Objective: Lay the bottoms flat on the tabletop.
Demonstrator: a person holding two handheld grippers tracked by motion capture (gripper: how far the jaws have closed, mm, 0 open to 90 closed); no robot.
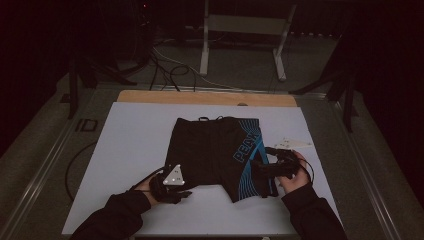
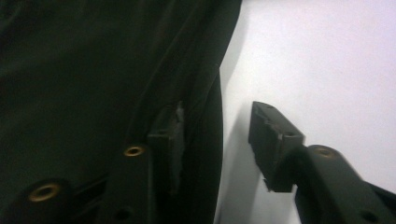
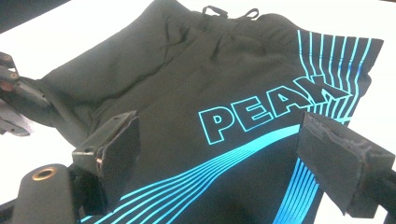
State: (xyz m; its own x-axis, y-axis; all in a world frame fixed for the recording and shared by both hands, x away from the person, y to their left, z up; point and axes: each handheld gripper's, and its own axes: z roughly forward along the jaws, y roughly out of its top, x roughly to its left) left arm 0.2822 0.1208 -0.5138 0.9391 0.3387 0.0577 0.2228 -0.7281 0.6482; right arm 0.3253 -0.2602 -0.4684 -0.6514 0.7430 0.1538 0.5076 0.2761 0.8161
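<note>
The shorts (image 1: 217,152) lie flat at the middle of the white bench (image 1: 125,150), waistband far, legs near. They are black, thin and slightly creased, with turquoise stripes and "PEAK" lettering on the right leg. The left gripper (image 2: 219,140) sits at the left leg's outer edge, its fingers (image 2: 273,140) half open, one on the cloth and one on bare bench, the hem between them, not yet pinched. The right gripper (image 3: 219,154) hangs over the right leg, fingers wide, holding nothing. If the left fingers close too shallow, the slick edge could slip free; catching one layer only could drag the leg askew.
</note>
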